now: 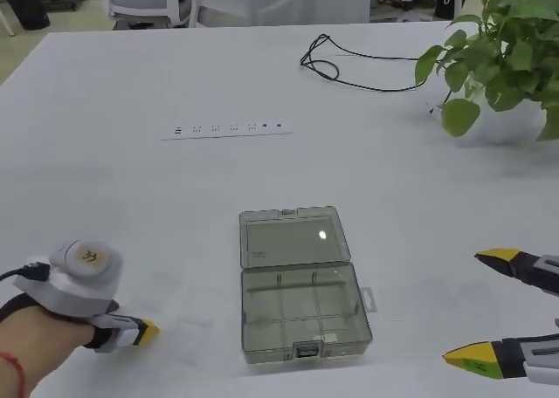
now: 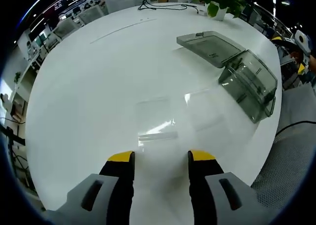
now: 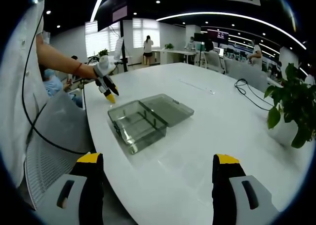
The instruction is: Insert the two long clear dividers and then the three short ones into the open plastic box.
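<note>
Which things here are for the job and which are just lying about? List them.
Job: open plastic box; clear dividers on the table.
Lying about: power strip; black cable; plant.

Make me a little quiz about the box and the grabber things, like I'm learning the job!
1. True or false: the lid of the plastic box is shut.
2. In the head view, what stands far off to the right, beyond the box? A) a leafy plant B) a kettle C) a lamp
3. Fill in the blank: the jaws of the right gripper stand ____, with nothing between them.

Key: 1 false, the lid lies folded back flat; 2 A; 3 open.
</note>
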Tool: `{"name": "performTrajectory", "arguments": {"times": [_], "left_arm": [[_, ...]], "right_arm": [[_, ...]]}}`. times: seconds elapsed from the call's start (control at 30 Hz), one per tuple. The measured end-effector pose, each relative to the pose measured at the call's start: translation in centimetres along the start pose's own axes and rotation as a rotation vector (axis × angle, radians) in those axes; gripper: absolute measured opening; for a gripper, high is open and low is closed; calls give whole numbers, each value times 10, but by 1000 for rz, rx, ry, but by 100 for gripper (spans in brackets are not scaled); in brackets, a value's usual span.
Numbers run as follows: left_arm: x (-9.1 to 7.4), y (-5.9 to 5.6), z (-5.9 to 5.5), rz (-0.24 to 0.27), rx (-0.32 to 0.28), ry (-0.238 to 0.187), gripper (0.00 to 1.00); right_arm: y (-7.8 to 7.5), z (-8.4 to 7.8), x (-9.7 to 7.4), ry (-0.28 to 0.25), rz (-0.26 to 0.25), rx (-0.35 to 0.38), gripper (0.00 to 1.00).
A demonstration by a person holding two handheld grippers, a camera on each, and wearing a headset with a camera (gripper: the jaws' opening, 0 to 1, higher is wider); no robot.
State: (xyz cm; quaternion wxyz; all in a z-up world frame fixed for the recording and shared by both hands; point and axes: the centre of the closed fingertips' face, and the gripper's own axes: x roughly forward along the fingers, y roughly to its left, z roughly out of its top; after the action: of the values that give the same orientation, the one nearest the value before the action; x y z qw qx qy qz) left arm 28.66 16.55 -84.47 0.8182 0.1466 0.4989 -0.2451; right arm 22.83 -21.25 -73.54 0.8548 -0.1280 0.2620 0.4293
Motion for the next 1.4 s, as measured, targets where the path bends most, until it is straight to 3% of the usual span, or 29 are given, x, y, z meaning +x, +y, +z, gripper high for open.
{"name": "performTrajectory", "arguments": {"times": [0.3, 0.67, 1.1, 1.4], "left_arm": [[-1, 4, 2, 13, -20, 17, 33], [1, 6, 1, 4, -13, 37, 32], [-3, 0, -1, -11, -47, 6, 30], [-11, -1, 6, -23, -83, -39, 30]], "right_arm": [[0, 1, 2, -6, 0, 2, 92], [1, -1, 0, -8, -4, 12, 90], [6, -1, 2, 0, 12, 14, 87], [7, 2, 2, 3, 16, 11, 87]]}}
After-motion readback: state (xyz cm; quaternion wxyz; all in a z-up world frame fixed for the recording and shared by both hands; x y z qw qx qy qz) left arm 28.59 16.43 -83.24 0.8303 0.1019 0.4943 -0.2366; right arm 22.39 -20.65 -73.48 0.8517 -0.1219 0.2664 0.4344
